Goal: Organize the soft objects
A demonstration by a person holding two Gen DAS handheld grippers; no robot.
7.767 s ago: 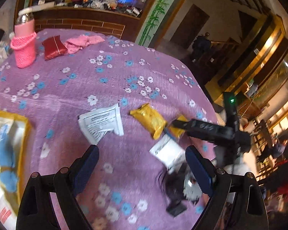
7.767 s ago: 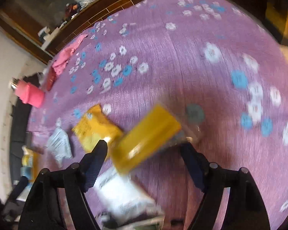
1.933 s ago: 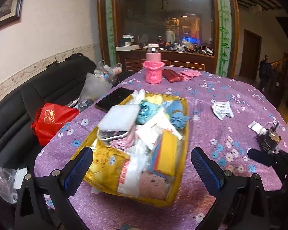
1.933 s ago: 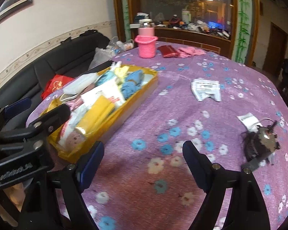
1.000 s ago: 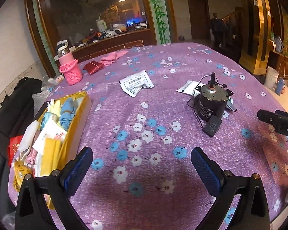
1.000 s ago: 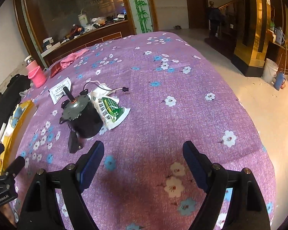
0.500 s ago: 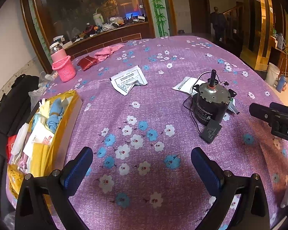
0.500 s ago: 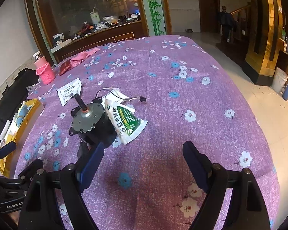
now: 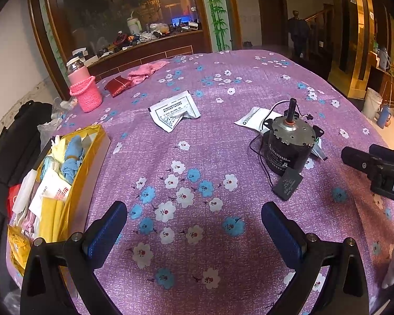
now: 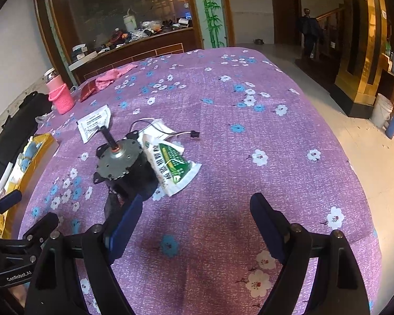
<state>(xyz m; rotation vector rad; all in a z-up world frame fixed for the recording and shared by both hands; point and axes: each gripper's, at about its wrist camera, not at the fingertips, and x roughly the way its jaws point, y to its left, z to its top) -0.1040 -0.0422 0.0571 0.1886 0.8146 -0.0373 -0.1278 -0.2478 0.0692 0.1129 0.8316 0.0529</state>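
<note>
A yellow tray (image 9: 92, 157) full of soft packets and cloths sits at the left edge of the purple flowered table; its far end shows as the tray (image 10: 43, 144) in the right wrist view. A white printed packet (image 9: 174, 110) lies mid-table, also seen as the packet (image 10: 94, 122). A green-and-white sachet (image 10: 172, 164) leans against a black motor (image 10: 123, 165). My left gripper (image 9: 194, 225) hangs open over bare cloth. My right gripper (image 10: 194, 218) is open too, empty, its left finger just in front of the motor.
The motor (image 9: 289, 144) with its wire and small black box (image 9: 287, 185) stands right of centre, on a white packet (image 9: 252, 118). A pink knitted bottle (image 9: 84, 89), a red pouch (image 9: 117, 85) and pink cloth (image 9: 144, 71) lie at the far side. A black sofa (image 9: 13, 136) borders the left.
Over the last second both views drifted slightly; the motor and sachet sit a little nearer my right gripper. Both grippers stayed open and empty.
</note>
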